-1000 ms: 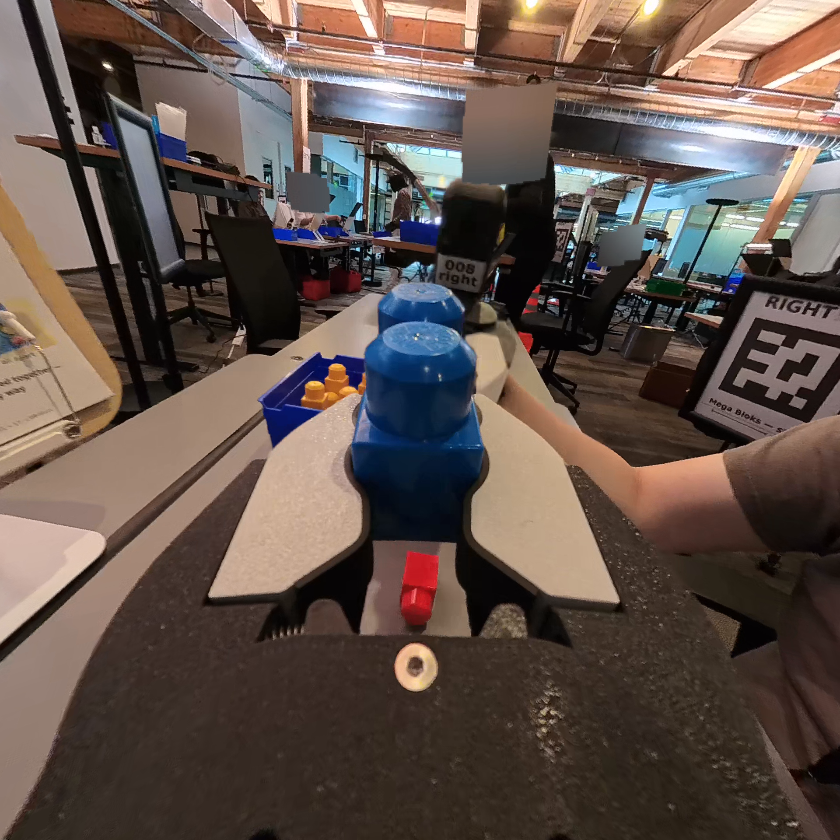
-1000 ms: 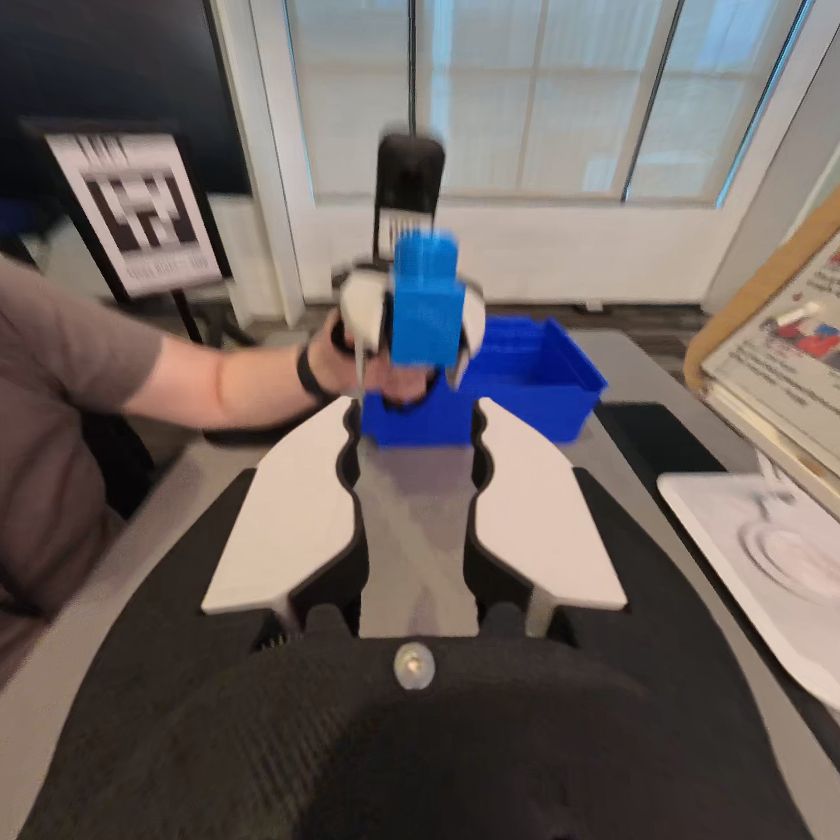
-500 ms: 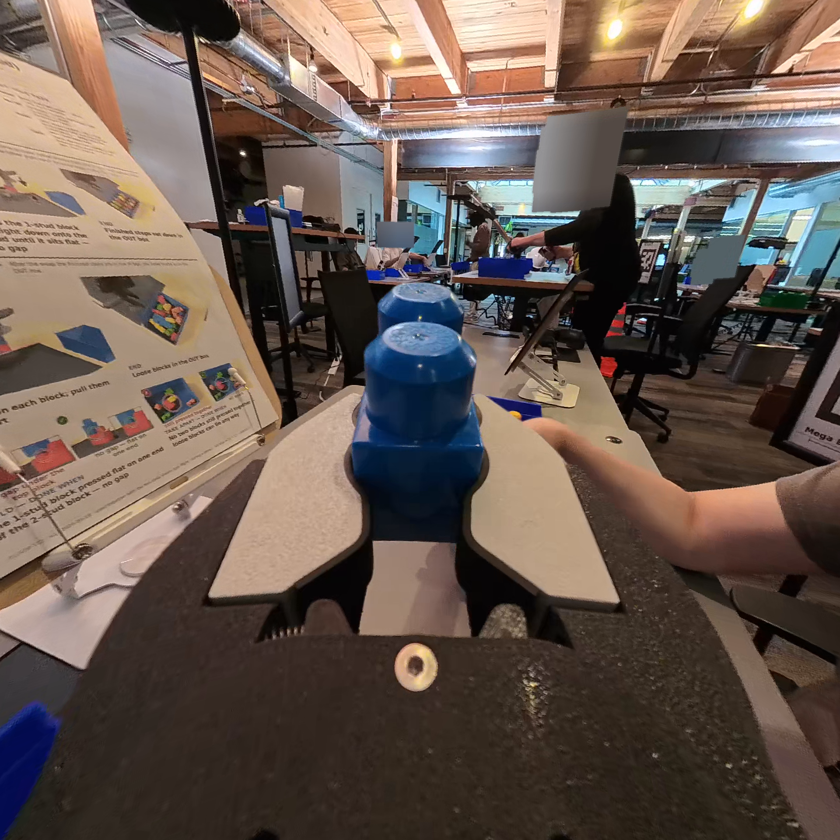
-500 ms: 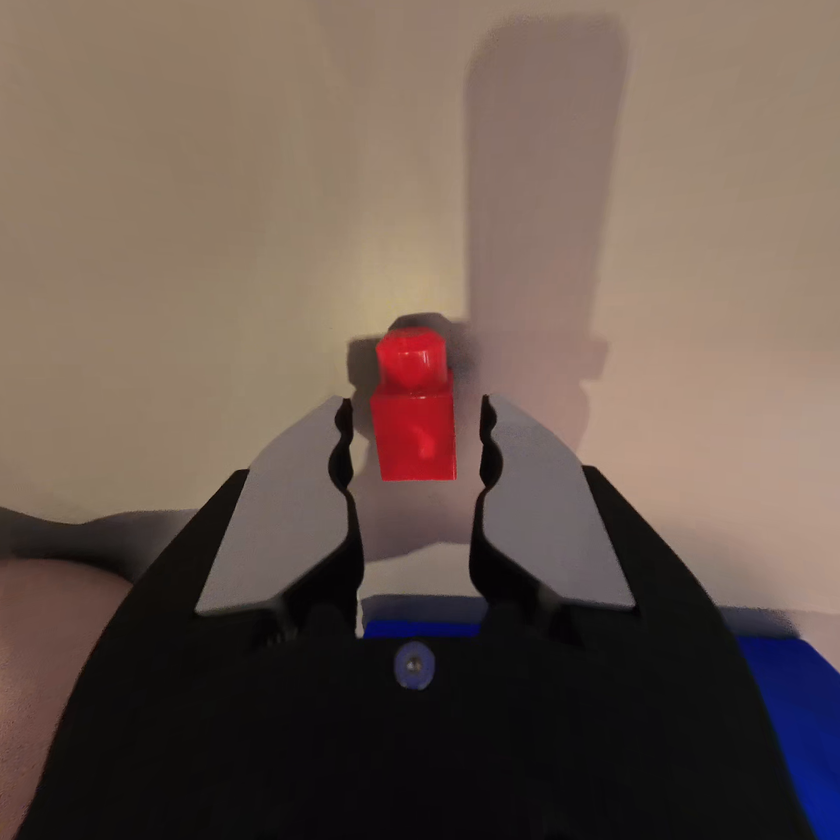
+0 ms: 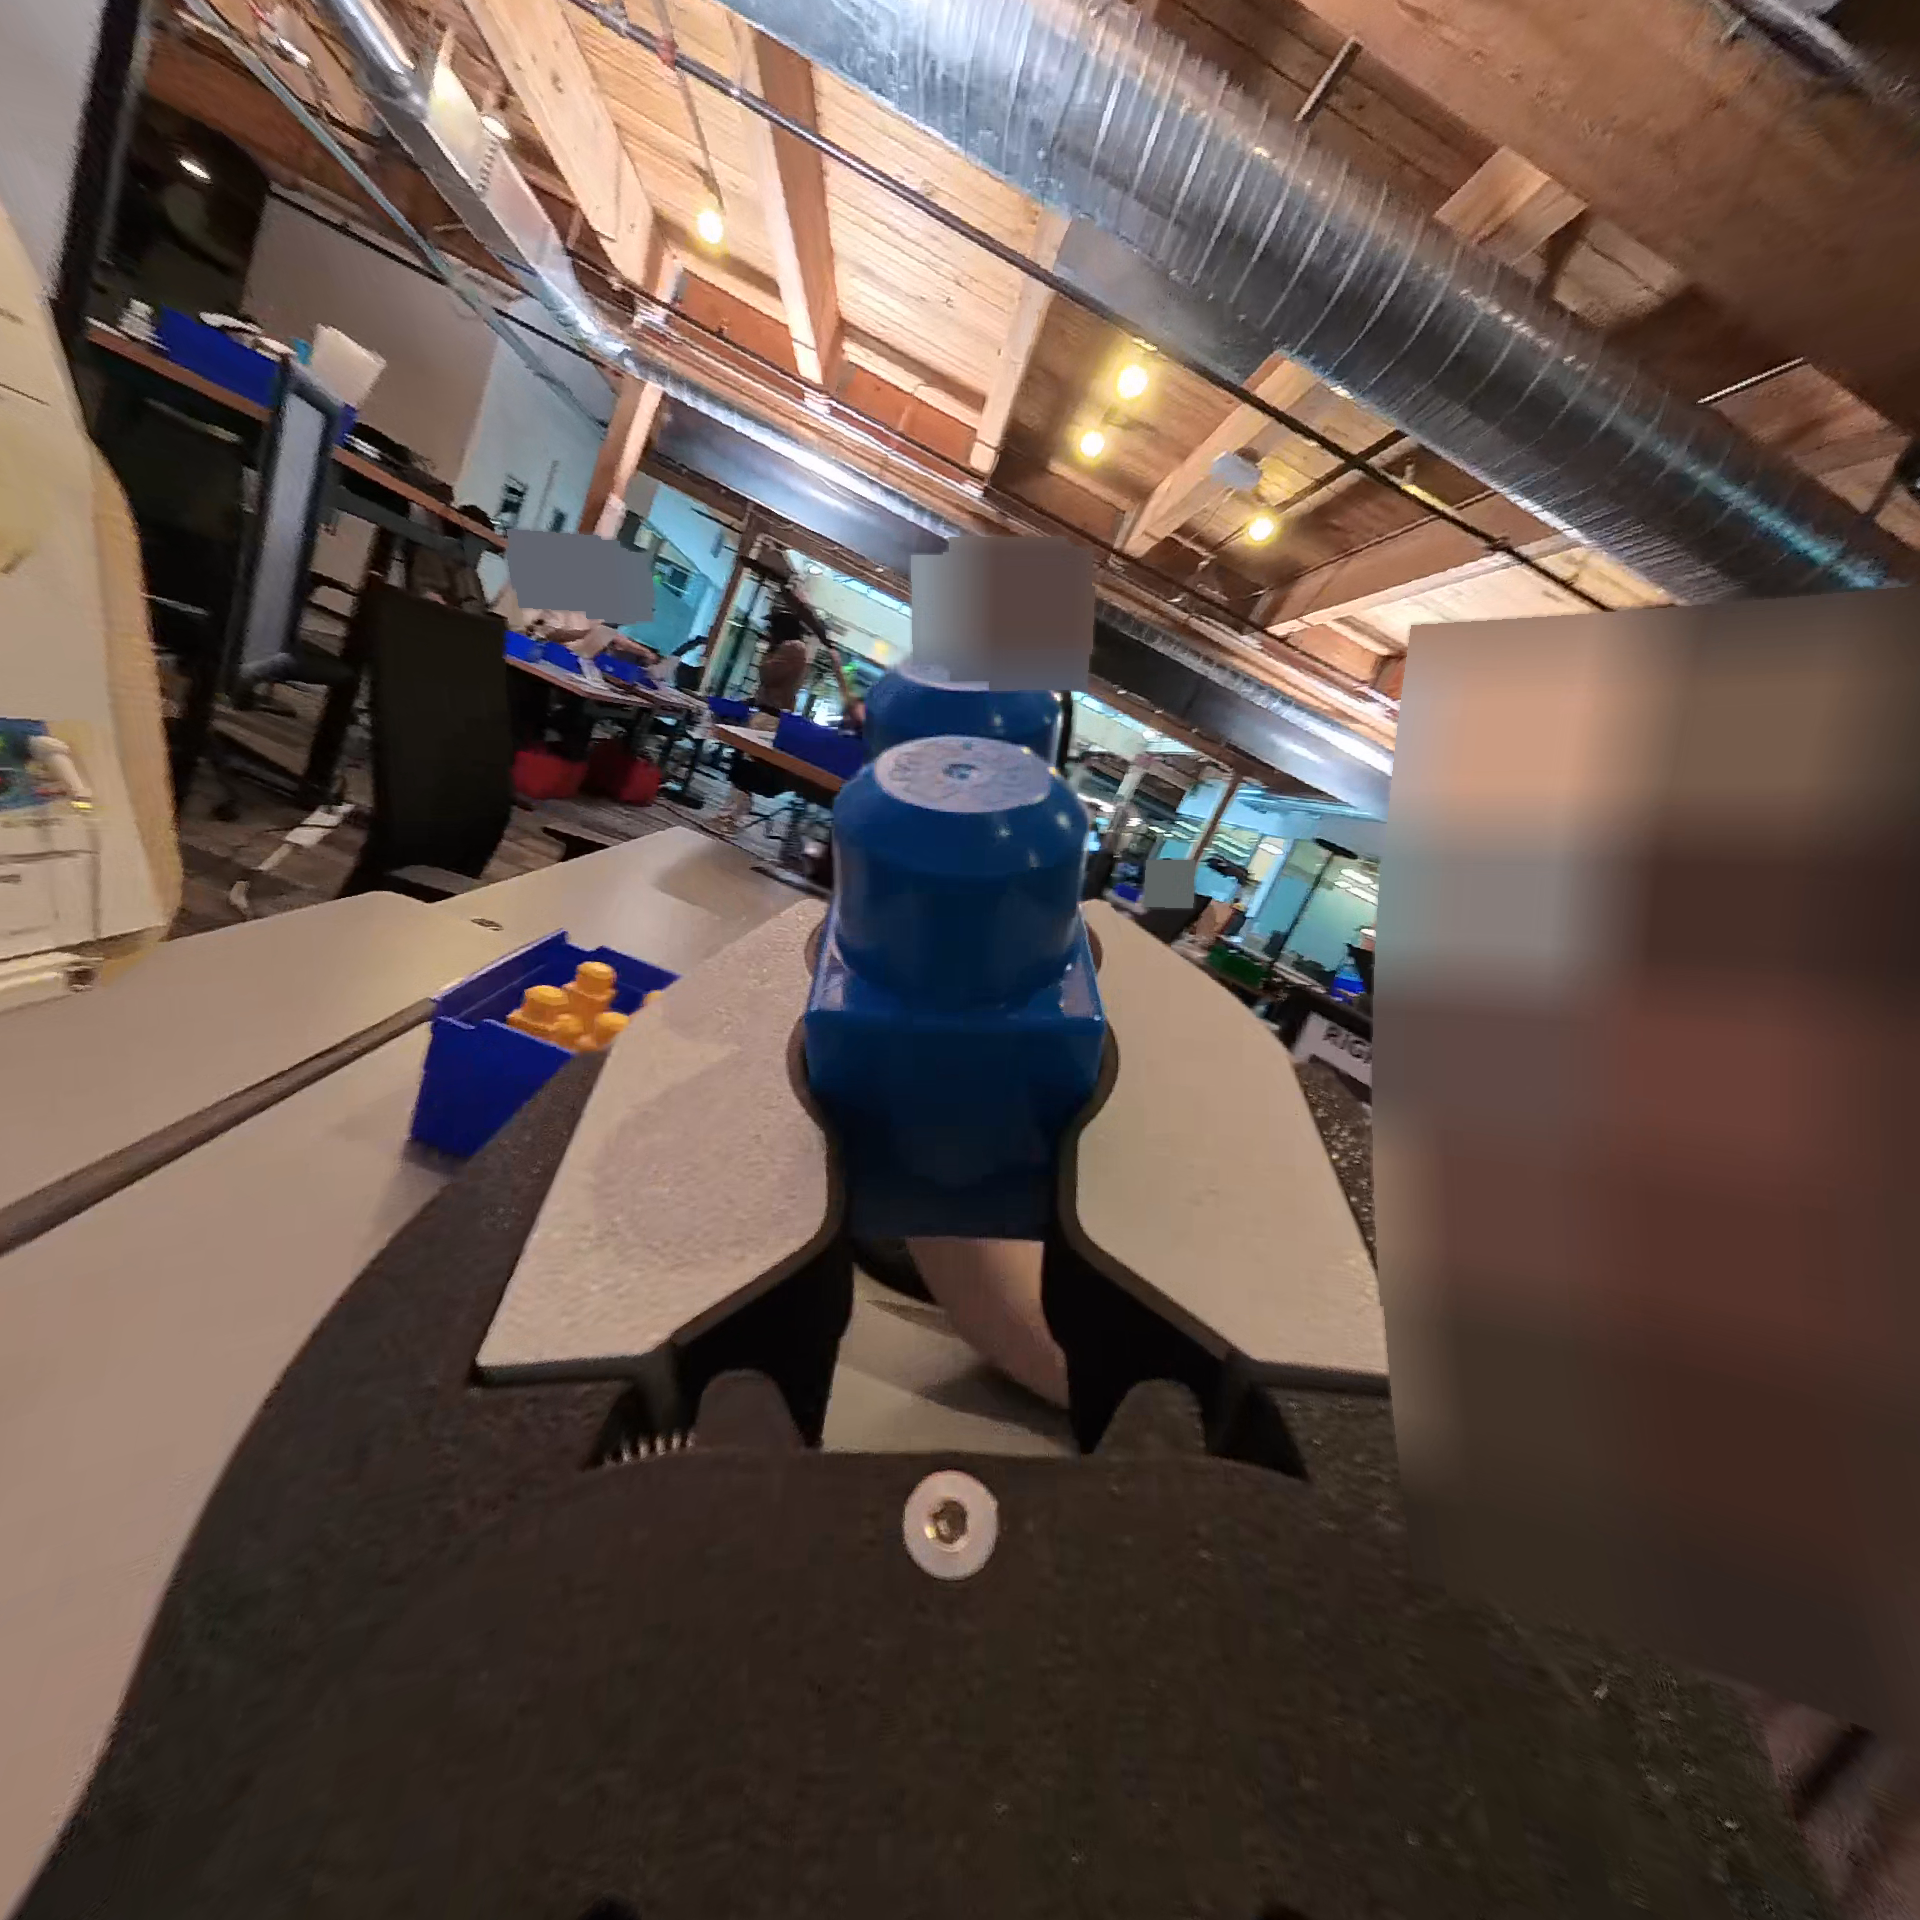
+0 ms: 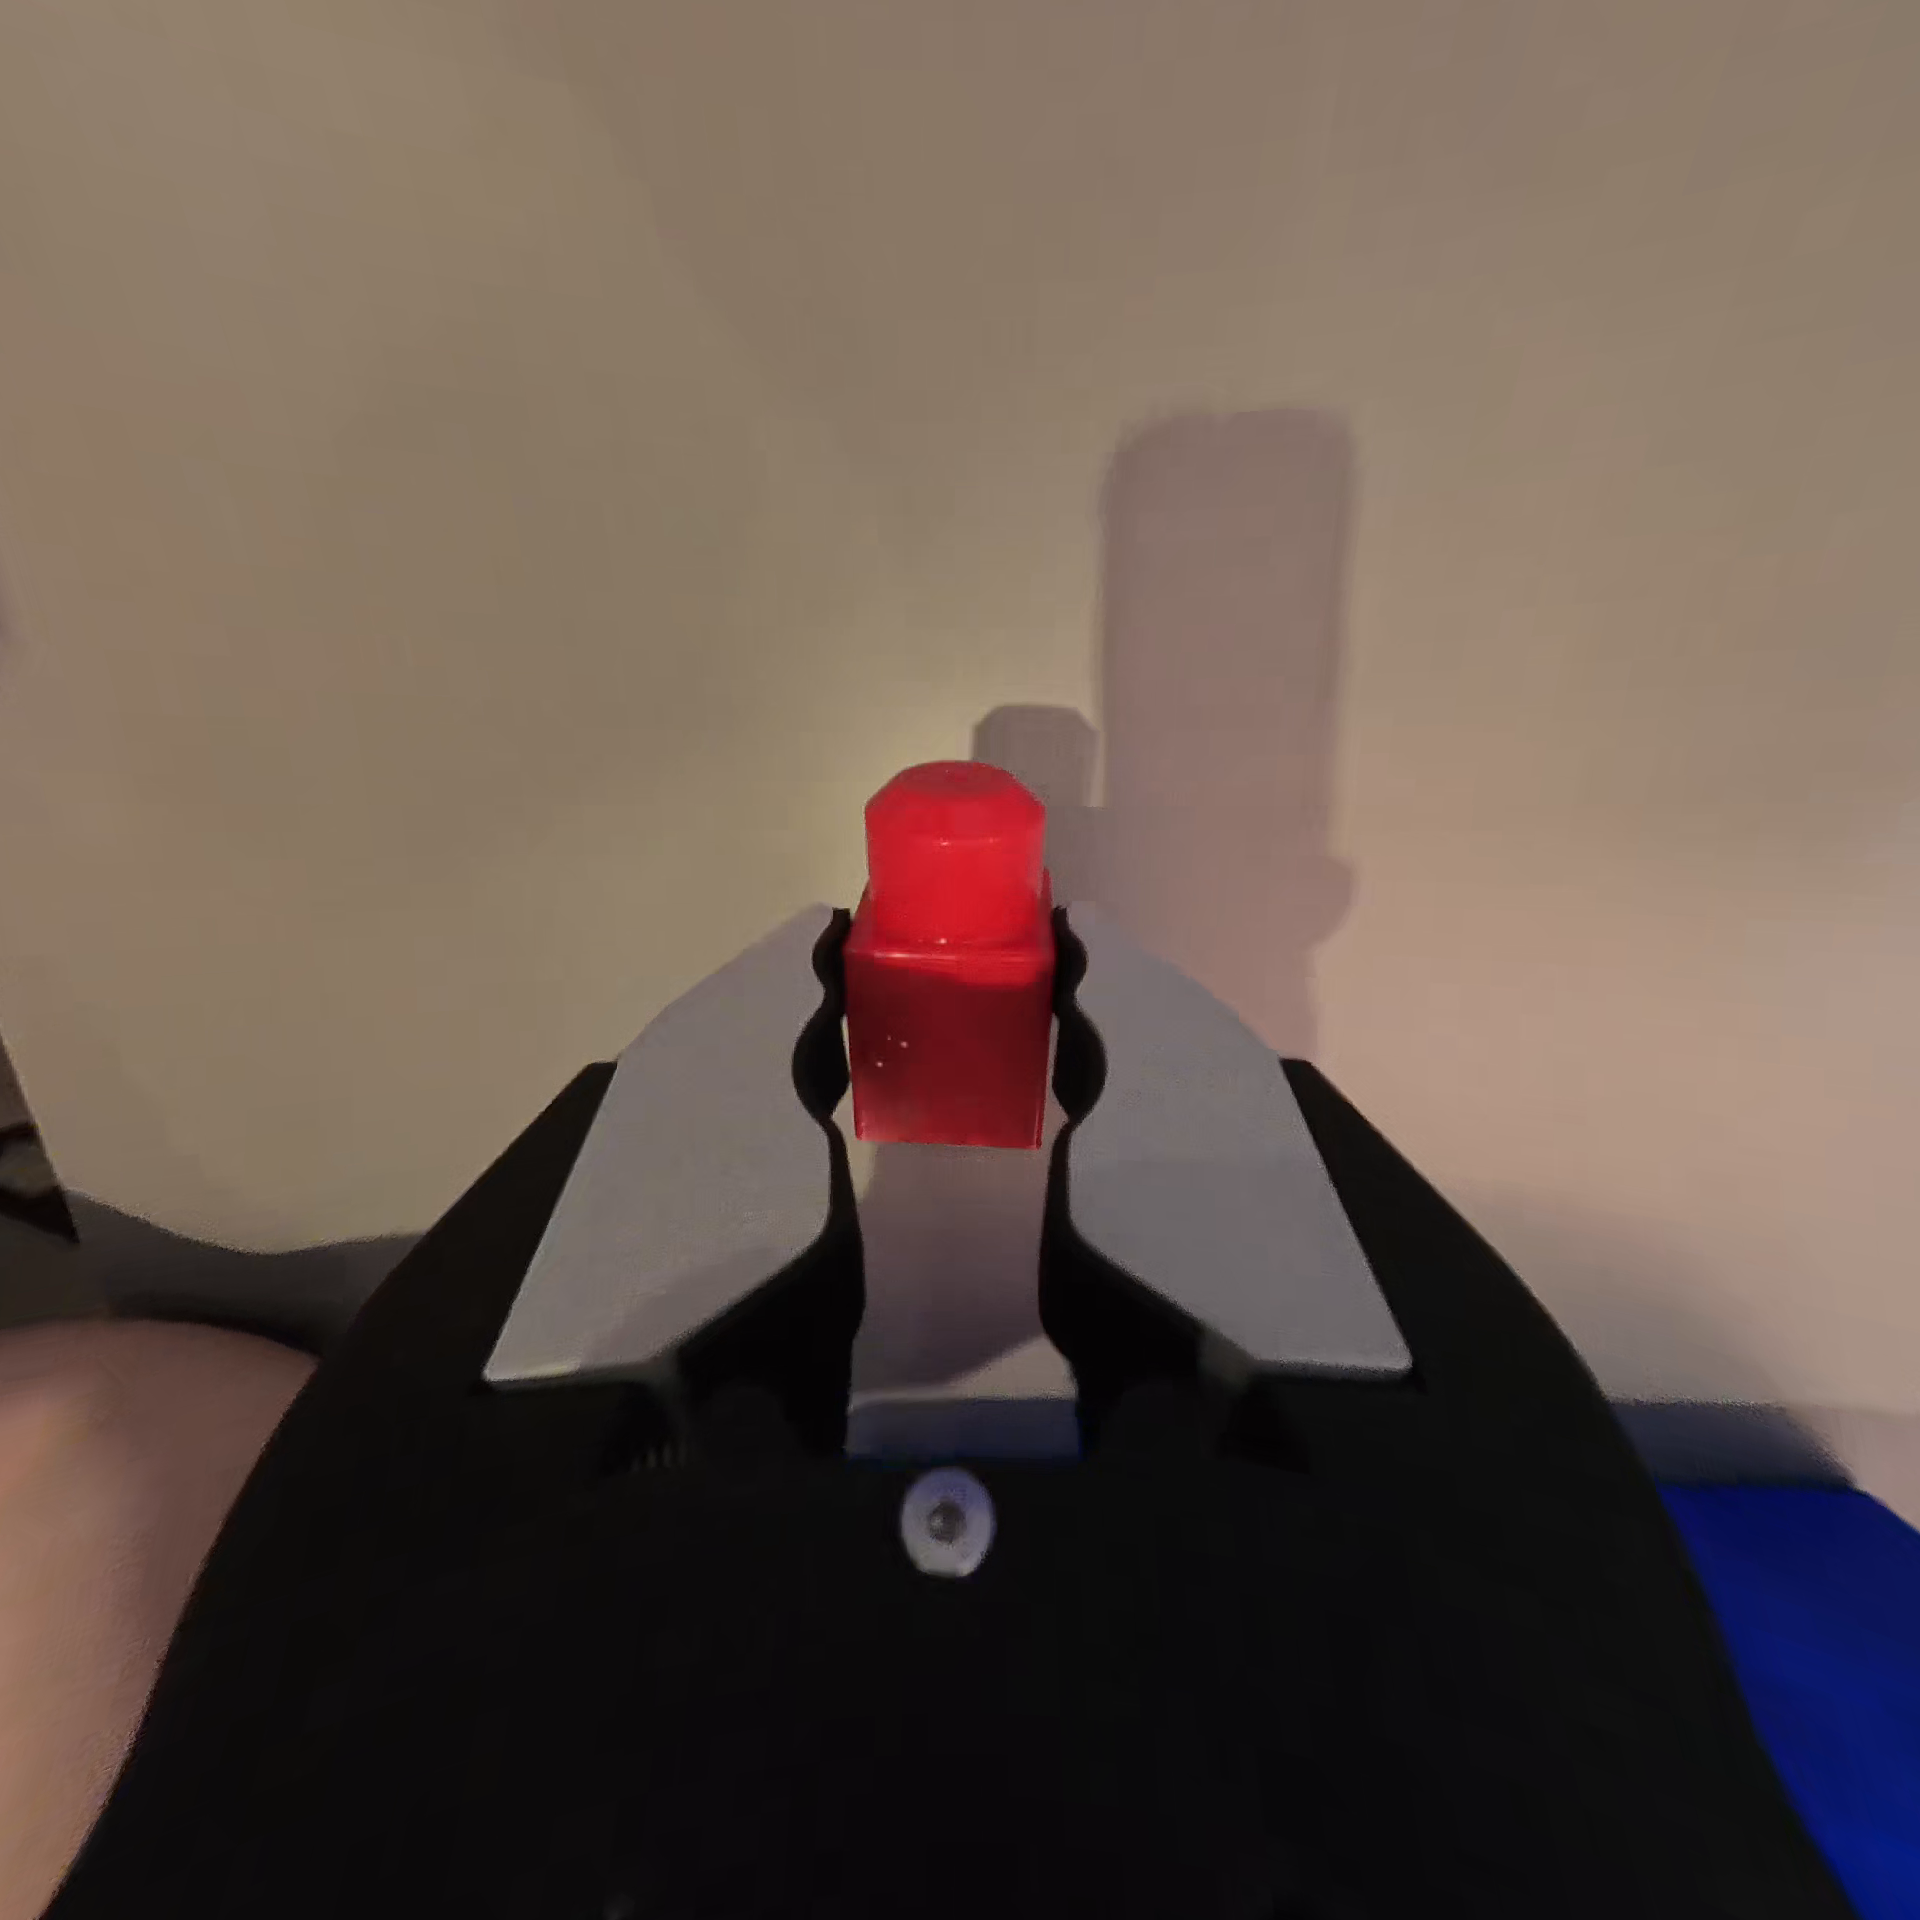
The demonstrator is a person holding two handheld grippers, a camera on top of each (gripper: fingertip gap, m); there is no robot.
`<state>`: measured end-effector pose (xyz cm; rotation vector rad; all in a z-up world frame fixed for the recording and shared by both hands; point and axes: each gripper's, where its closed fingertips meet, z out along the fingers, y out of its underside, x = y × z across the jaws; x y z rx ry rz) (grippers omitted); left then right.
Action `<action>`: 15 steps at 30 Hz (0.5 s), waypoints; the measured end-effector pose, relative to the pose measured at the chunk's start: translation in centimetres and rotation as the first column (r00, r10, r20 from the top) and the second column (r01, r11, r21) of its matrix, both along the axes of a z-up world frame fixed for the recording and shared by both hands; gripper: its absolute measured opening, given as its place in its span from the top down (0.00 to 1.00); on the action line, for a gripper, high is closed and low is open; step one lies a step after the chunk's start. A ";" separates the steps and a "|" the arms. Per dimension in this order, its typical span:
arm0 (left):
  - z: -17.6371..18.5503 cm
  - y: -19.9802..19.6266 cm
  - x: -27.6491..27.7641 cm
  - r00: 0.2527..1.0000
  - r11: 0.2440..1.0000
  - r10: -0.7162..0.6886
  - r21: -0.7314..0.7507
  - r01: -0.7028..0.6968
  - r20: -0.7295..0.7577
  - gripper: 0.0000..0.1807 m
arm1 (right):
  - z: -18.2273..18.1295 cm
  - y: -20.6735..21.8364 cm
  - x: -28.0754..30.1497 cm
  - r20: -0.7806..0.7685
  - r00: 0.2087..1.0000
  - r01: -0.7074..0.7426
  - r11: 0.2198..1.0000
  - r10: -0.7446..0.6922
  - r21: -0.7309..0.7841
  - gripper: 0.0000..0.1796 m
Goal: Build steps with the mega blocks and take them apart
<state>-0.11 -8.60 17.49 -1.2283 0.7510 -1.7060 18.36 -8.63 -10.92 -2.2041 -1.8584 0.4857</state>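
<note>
Blue block (image 5: pixel 954 1049): two studs in a row running away from the camera, pinched between the left gripper's (image 5: pixel 951 997) two grey fingers (image 5: pixel 707 1122), held up off the table (image 5: pixel 208 1226).
Left jaws: pressed onto the blue block's sides, one finger on each.
Red block (image 6: pixel 948 997): single stud, upright, lying between the right gripper's (image 6: pixel 948 977) fingertips in the right wrist view; its shadow falls on the pale surface (image 6: pixel 520 520) behind it.
Right jaws: closed in on the red block, the fingers touching its two sides.
Bin (image 5: pixel 488 1049): small, blue, on the table left of the left gripper, well apart from the blue block.
Orange blocks (image 5: pixel 569 1008): a cluster inside the bin, studs up.
Person's arm (image 5: pixel 1003 1330): a part shows under the blue block, between the left fingers; another stretch (image 6: pixel 125 1507) at the lower left of the right wrist view.
Blue edge (image 6: pixel 1797 1621): at the lower right of the right wrist view; cannot tell what it belongs to.
</note>
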 end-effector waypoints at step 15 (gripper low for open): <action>-0.5 -5.3 6.6 0.835 0.809 -0.509 -0.215 0.547 0.207 0.77 | 25.1 -1.5 -0.3 -0.964 0.266 0.094 0.996 -0.020 0.005 0.80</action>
